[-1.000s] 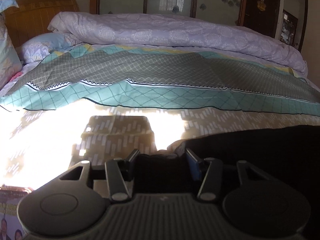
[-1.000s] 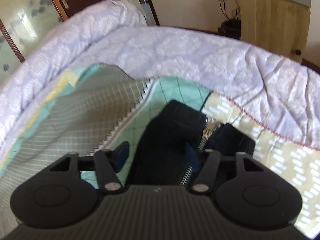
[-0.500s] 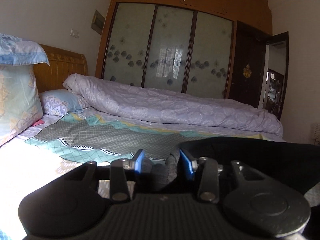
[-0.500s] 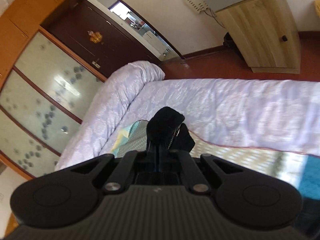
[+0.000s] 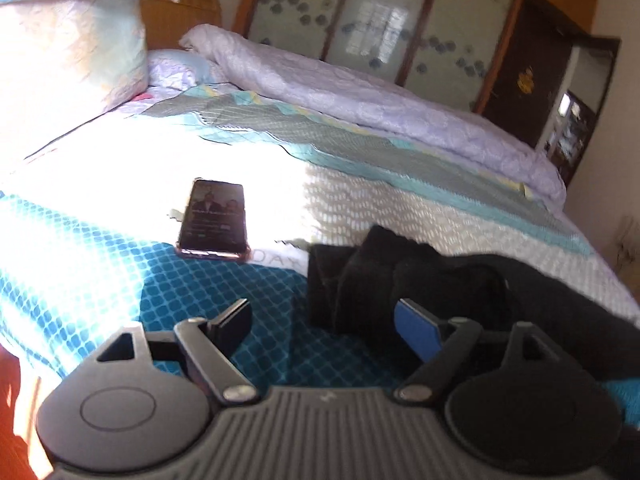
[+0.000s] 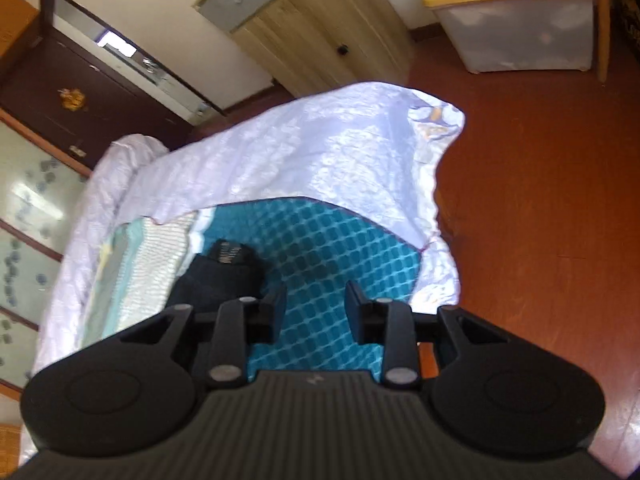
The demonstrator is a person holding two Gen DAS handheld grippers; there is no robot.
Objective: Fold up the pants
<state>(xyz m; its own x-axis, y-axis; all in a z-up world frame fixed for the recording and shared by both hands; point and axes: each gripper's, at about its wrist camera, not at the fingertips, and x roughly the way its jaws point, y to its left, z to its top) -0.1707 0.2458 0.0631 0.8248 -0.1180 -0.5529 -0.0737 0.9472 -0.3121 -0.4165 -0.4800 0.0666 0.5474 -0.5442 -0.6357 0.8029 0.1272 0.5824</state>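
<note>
On the bed, near its foot edge, one pair of black pants lies bunched on the blue checked cover, with a single phone well apart to the side. The left claw has just been opening and stands wide, nothing between its fingers; the right claw has likewise been opening and is empty, the pants beside it. The cloth looks soft, limp and light; taking hold at the waistband or hems would probably suit best.
</note>
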